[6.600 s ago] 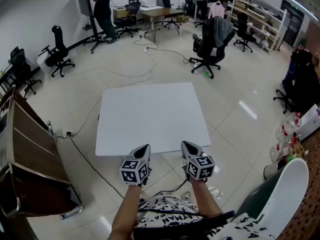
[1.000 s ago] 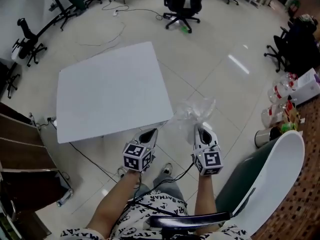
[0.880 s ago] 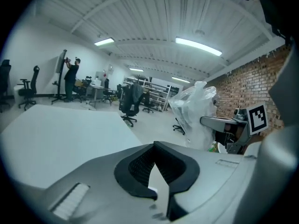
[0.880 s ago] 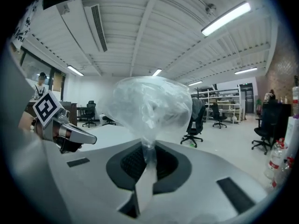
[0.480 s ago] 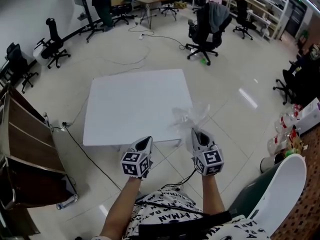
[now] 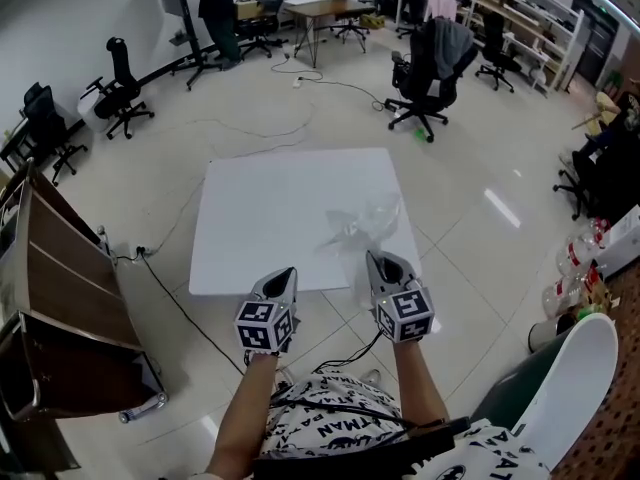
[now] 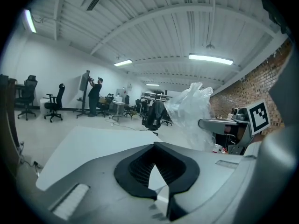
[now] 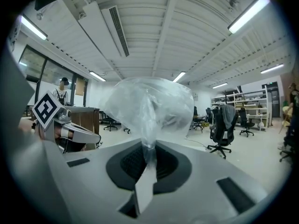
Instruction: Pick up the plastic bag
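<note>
A crumpled clear plastic bag (image 6: 362, 223) hangs in the air over the near right part of the white table (image 6: 270, 218). My right gripper (image 6: 378, 260) is shut on its gathered neck, and in the right gripper view the bag (image 8: 149, 108) billows up from between the pads (image 8: 161, 164). Level with it on the left, over the table's near edge, my left gripper (image 6: 284, 276) is shut with nothing in it. The left gripper view shows its jaws (image 7: 155, 171) closed, the bag (image 7: 189, 110) off to the right and the right gripper's marker cube (image 7: 258, 116) beside it.
Office chairs (image 6: 428, 63) stand behind the table, and a person (image 6: 215, 8) works at a screen far back. A wooden cabinet (image 6: 50, 298) stands at the left, with cables (image 6: 170, 298) on the floor near it. At the lower right are a white and green chair (image 6: 560, 388) and bottles (image 6: 575, 288).
Both grippers have moved together from the floor beside the table's right corner to its near edge. The bag has risen with the right gripper and now hangs over the tabletop.
</note>
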Available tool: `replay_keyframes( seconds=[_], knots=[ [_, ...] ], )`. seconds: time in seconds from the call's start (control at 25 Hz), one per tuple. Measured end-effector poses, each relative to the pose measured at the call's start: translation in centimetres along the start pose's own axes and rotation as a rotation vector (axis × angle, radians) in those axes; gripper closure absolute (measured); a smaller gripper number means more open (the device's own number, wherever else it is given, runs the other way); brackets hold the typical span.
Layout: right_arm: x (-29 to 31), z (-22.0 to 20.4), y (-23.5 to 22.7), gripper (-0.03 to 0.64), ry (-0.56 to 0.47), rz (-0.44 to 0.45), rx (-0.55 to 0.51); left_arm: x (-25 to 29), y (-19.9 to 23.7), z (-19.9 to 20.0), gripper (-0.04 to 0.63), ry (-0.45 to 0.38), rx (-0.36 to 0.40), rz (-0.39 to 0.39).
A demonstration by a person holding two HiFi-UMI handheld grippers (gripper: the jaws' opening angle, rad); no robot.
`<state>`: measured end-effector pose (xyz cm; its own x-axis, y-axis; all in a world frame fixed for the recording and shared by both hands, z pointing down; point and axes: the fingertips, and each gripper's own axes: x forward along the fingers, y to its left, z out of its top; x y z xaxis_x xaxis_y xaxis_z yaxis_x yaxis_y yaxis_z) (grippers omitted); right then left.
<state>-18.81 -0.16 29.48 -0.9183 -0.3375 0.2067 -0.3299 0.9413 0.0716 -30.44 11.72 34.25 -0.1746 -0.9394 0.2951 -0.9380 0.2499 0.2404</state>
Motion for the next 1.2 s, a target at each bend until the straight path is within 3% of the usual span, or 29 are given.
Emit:
replay_keyframes(
  seconds=[0.32, 0.8, 1.2],
  knots=[
    [0.8, -0.3, 1.9, 0.606, 0.019, 0.007, 0.004, -0.9, 1.7, 1.1, 0.594, -0.045, -0.017, -0.010],
    [0.1, -0.4, 0.6, 0.606, 0.026, 0.015, 0.008, 0.2, 0.6, 1.0, 0.595, -0.056, -0.066, -0.019],
    [-1.2, -1.5, -3.7, 0.607, 0.036, -0.017, -0.001, 1.1, 0.2, -0.3, 0.595, -0.034, -0.084, -0.010]
  ],
)
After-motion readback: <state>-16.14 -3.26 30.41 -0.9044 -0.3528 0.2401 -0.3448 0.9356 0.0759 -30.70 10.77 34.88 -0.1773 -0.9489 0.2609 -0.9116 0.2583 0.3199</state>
